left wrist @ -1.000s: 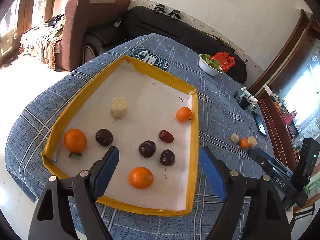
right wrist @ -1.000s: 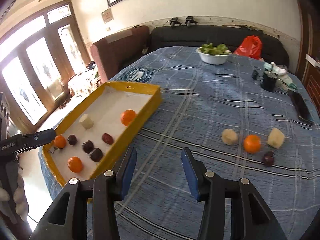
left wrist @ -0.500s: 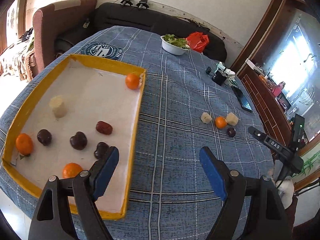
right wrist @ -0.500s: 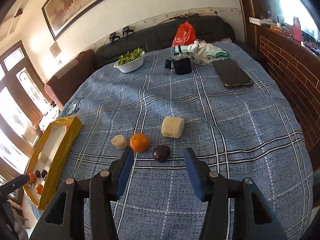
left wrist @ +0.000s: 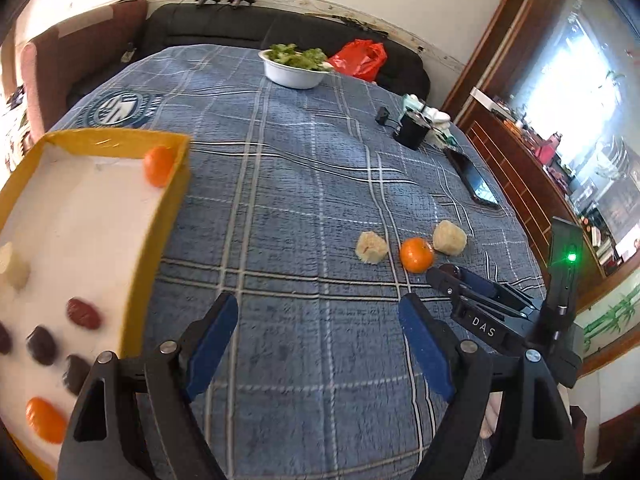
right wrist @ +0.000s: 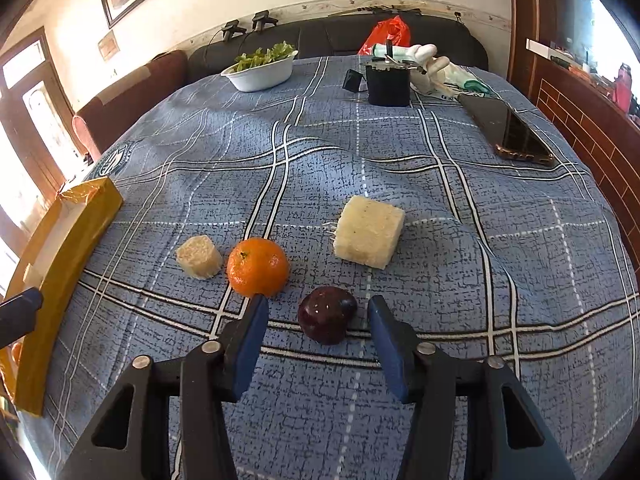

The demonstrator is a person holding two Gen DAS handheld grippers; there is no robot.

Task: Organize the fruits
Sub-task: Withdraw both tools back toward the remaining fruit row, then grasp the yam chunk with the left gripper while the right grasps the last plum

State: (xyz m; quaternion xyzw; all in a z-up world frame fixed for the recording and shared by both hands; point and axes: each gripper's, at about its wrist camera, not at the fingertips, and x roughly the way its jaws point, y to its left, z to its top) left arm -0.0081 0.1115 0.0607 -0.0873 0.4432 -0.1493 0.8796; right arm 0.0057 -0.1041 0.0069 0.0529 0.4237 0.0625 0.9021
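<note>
In the right wrist view my right gripper (right wrist: 318,308) is open, low over the blue plaid cloth, with a dark purple plum (right wrist: 327,314) between its fingertips, untouched. An orange (right wrist: 258,267) and a small pale chunk (right wrist: 199,257) lie to its left, a bigger pale block (right wrist: 369,231) behind it. My left gripper (left wrist: 318,312) is open and empty over bare cloth. The yellow tray (left wrist: 158,236) at its left holds oranges (left wrist: 158,166), dark plums (left wrist: 40,345) and a pale chunk. The right gripper (left wrist: 460,280) shows by the orange (left wrist: 416,255).
A white bowl of greens (right wrist: 262,69) and a red bag (right wrist: 386,32) stand at the far edge. A black cup (right wrist: 388,82), a white glove and a phone (right wrist: 506,130) lie at the far right. The tray's corner (right wrist: 80,208) is at the left. Sofas are behind the table.
Both grippers have swung right, away from the tray. My right gripper has come down close to the loose fruit, and the plum now sits between its open fingers.
</note>
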